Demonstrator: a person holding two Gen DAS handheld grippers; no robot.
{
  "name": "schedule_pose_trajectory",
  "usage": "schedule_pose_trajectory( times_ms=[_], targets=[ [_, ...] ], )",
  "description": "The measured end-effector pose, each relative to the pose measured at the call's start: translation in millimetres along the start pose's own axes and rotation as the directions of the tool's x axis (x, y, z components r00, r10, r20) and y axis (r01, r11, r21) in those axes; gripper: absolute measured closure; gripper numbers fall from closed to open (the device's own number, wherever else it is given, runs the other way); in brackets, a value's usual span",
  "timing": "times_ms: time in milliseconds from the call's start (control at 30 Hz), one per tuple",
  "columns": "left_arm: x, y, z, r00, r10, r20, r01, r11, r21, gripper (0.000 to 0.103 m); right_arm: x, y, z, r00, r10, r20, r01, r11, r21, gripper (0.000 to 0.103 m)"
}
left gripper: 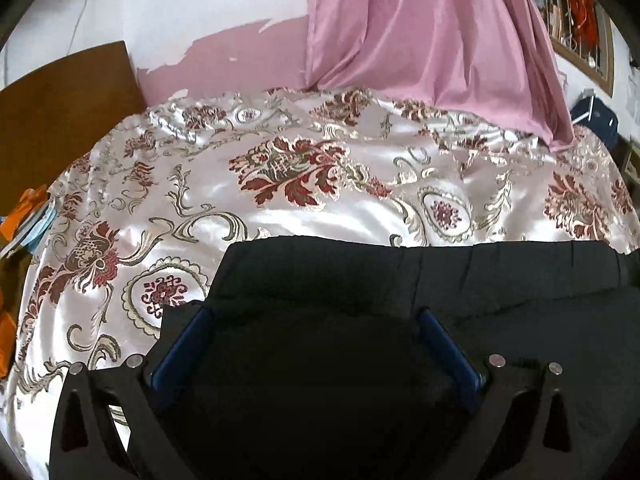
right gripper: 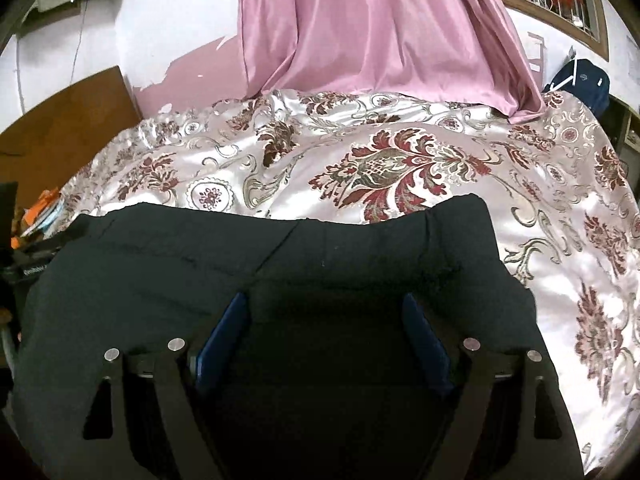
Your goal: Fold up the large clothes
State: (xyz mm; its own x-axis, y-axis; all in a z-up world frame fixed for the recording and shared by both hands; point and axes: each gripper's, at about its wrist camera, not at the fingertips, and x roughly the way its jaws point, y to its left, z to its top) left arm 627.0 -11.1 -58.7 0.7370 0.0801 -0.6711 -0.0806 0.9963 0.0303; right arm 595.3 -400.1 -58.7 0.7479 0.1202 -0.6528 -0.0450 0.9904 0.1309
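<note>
A black garment lies flat on a shiny floral bedspread, its far edge straight and folded. In the left wrist view, my left gripper hovers over the garment's left part with its blue pads wide apart; the cloth lies under them and nothing is pinched. In the right wrist view, my right gripper is over the right part of the same black garment. Its blue pads are also apart, not pressing the fabric. The bedspread shows beyond and to the right.
A pink curtain hangs down onto the far side of the bed. A brown wooden board stands at the left, with orange and blue items beside the bed. A dark blue bag sits at the far right.
</note>
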Motion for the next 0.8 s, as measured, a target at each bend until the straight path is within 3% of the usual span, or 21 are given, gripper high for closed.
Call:
schedule_pose_trajectory(
  times_ms=[800],
  targets=[
    [2.7,4.8,-4.6,1.000,-0.021,0.022,0.022,0.999,-0.033,0.000,1.7,-5.6,-11.5,0.998,0.022,0.059,-0.023,0.999,0.027,0.025]
  ],
)
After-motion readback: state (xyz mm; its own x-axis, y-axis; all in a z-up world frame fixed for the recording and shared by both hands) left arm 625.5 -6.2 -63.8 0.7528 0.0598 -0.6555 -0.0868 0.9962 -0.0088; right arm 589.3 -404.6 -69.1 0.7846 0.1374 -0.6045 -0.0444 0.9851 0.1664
